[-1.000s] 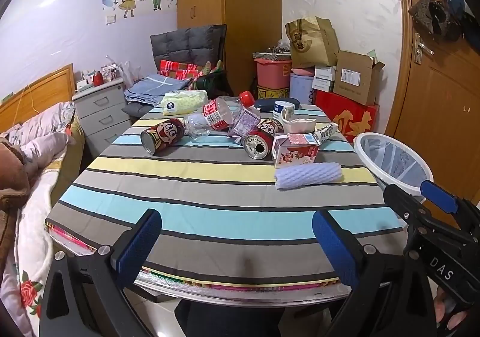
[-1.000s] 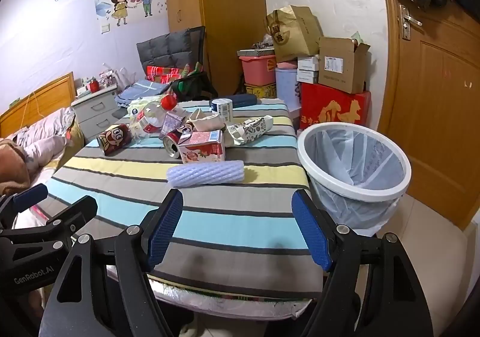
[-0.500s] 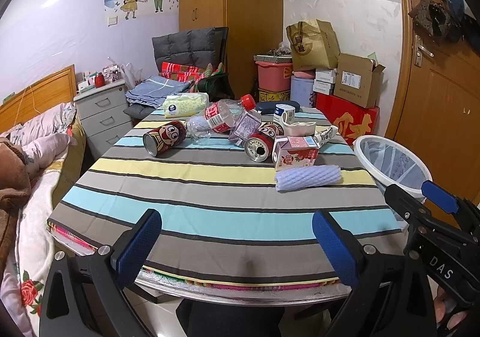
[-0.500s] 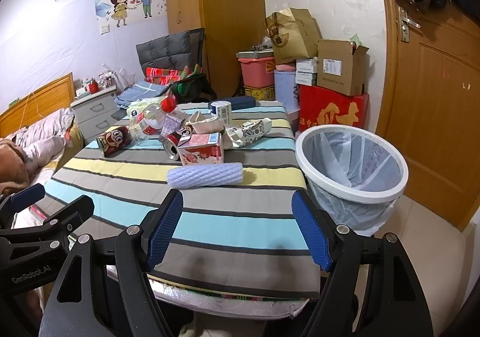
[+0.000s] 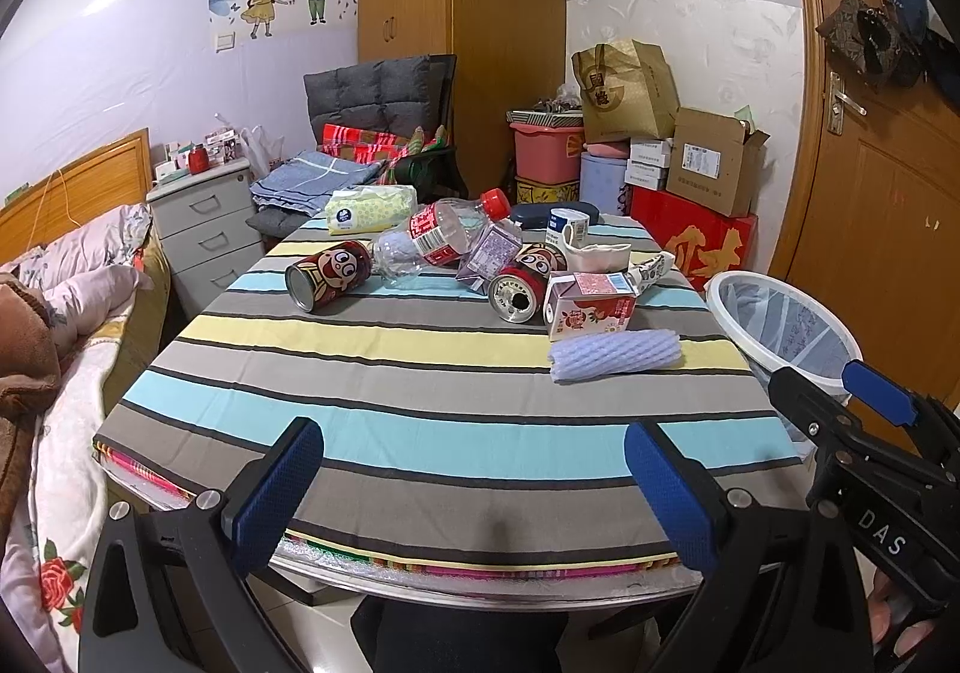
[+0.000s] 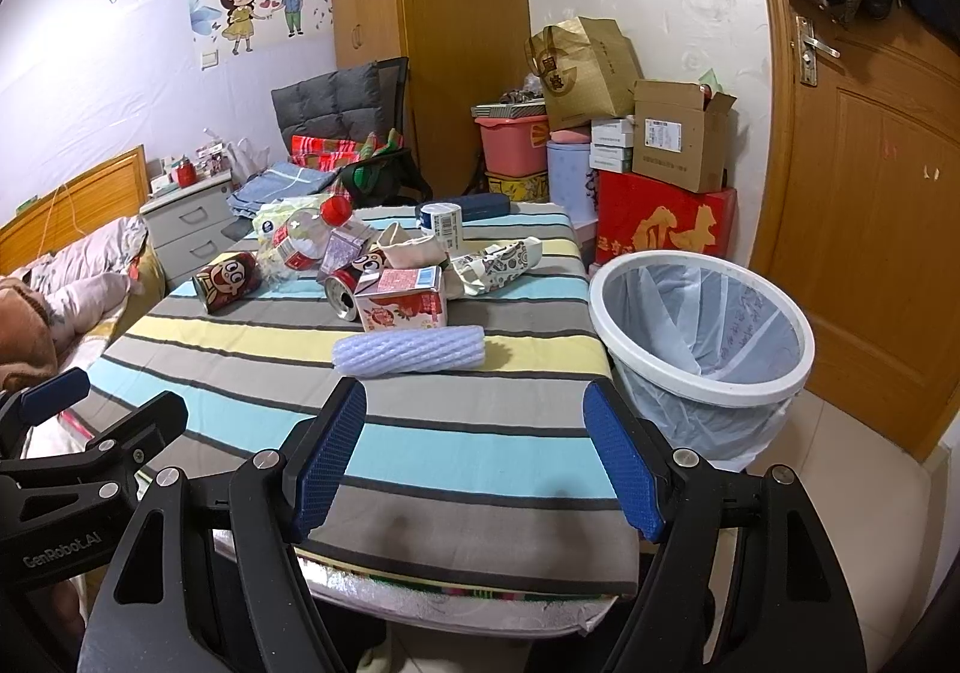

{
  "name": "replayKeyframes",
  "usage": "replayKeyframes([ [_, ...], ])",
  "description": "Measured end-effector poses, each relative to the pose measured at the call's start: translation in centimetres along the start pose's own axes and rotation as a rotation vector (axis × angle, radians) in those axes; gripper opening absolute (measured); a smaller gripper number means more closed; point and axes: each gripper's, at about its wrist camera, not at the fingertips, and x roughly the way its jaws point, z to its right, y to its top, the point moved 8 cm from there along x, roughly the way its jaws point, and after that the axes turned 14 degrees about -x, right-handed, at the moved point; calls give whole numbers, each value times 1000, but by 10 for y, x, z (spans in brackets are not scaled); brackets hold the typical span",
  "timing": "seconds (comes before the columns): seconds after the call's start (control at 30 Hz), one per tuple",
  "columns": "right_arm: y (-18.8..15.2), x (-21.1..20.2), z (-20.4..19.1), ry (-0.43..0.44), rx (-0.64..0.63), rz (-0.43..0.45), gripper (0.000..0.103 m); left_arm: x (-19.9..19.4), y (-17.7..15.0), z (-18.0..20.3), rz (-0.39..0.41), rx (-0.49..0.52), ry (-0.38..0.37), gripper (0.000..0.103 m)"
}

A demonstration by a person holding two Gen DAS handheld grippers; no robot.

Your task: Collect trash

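Trash lies in a heap on the far half of the striped table (image 5: 420,433): a lilac foam net sleeve (image 5: 615,355) (image 6: 411,352) nearest me, a red milk carton (image 5: 591,307) (image 6: 402,304), two red cartoon cans (image 5: 327,274) (image 5: 519,289), a clear bottle with a red cap (image 5: 438,238), a paper cup (image 6: 444,223) and crumpled wrappers (image 6: 498,265). A white bin with a plastic liner (image 6: 702,331) (image 5: 786,331) stands on the floor right of the table. My left gripper (image 5: 474,493) and right gripper (image 6: 474,457) hover open and empty over the near edge.
A bed (image 5: 54,343) runs along the left, with a grey drawer unit (image 5: 204,229) behind it. Beyond the table are a chair with folded cloth (image 5: 372,133), stacked boxes and tubs (image 5: 660,169), a wardrobe and a wooden door (image 6: 870,193) at right.
Both views have drifted slightly; the table and trash sit marginally lower and nearer in frame. Nothing on the table has moved, and both grippers stay open.
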Motion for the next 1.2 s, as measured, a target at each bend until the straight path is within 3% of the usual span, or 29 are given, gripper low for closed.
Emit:
replayKeyframes([
  [1.2, 1, -2, 0, -3, 0, 2, 77, -1, 0, -2, 2, -4, 1, 102],
])
